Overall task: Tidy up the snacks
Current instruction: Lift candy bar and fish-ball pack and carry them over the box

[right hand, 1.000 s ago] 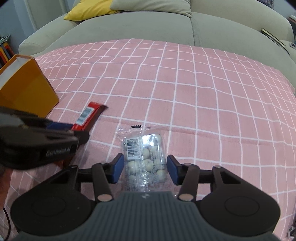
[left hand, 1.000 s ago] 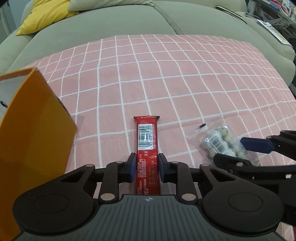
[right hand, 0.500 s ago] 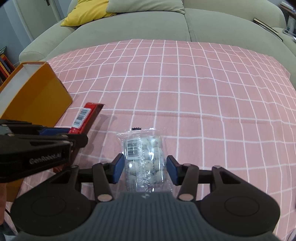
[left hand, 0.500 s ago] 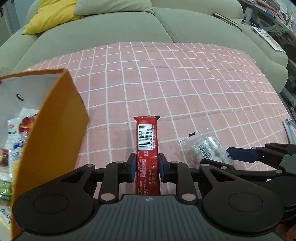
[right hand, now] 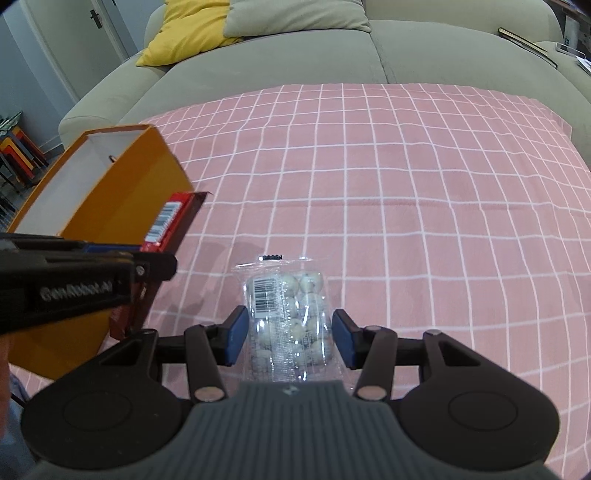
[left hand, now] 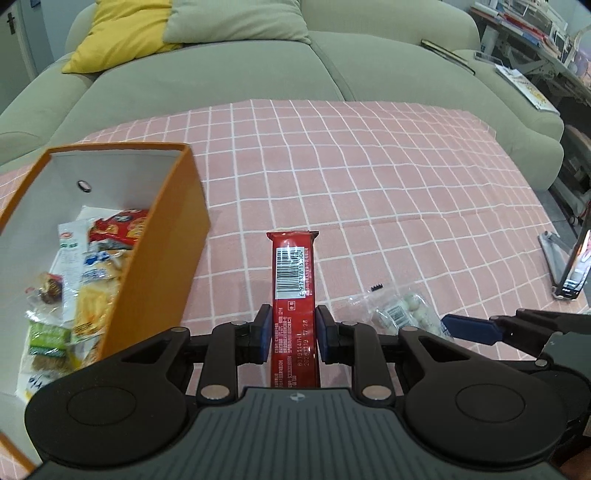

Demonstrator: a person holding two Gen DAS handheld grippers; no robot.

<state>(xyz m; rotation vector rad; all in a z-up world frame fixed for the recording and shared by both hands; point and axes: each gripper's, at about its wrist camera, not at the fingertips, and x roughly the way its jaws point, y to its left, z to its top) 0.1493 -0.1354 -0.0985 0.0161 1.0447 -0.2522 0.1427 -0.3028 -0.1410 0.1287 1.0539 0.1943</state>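
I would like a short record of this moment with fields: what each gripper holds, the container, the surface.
left gripper: shut on the red snack bar with a white barcode label
right gripper: shut on the clear plastic bag of white round candies
container: orange cardboard box with white inside, open, left of the bar, already holding several snack packets
surface: pink cloth with white grid lines
background: grey-green sofa with a yellow cushion

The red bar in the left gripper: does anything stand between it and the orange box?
Nothing visible does. The red bar is clamped in the left gripper, and the orange box stands just to its left with its top open. Only the box's near wall lies between them, so the bar must go over it.
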